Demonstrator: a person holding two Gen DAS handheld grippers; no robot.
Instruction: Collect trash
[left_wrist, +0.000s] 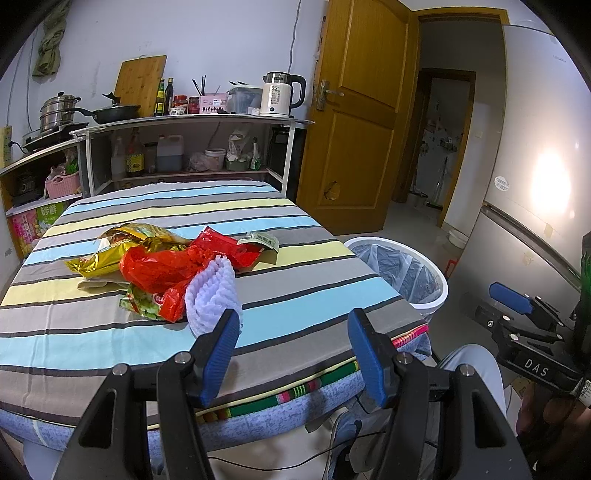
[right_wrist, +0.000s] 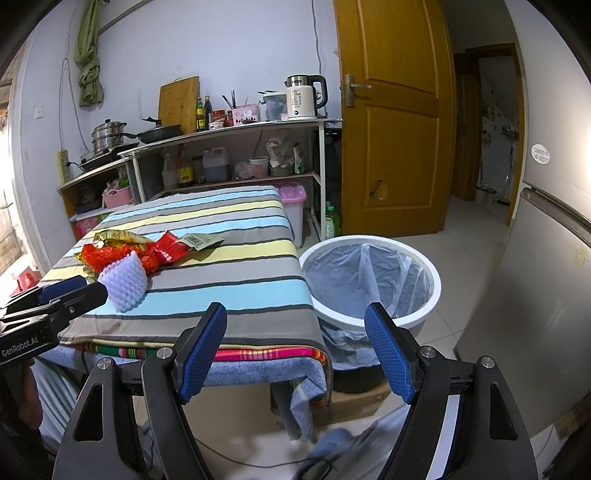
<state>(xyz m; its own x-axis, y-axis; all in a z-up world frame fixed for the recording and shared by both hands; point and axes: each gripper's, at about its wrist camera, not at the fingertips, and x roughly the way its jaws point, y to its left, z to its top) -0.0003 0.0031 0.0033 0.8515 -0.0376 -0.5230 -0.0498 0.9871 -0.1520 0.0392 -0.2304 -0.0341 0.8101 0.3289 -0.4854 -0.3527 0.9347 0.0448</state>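
A pile of trash lies on the striped table (left_wrist: 288, 295): a red plastic bag (left_wrist: 159, 269), a gold wrapper (left_wrist: 125, 247), a red packet (left_wrist: 225, 245), a small barcode wrapper (left_wrist: 260, 240), a green wrapper (left_wrist: 142, 304) and a white foam net (left_wrist: 214, 295). The foam net (right_wrist: 125, 282) and red bag (right_wrist: 107, 254) also show in the right wrist view. My left gripper (left_wrist: 291, 350) is open and empty, just in front of the foam net. My right gripper (right_wrist: 295, 350) is open and empty, over the table's near right corner. A white trash bin (right_wrist: 369, 280) with a liner stands right of the table.
Shelves (left_wrist: 184, 122) with pots, bottles and a kettle (left_wrist: 280, 94) stand behind the table. A wooden door (left_wrist: 362, 110) and a fridge (left_wrist: 535, 166) are to the right. The bin (left_wrist: 402, 273) sits on the floor by the table's right edge. A cardboard box (right_wrist: 351, 402) is under the table.
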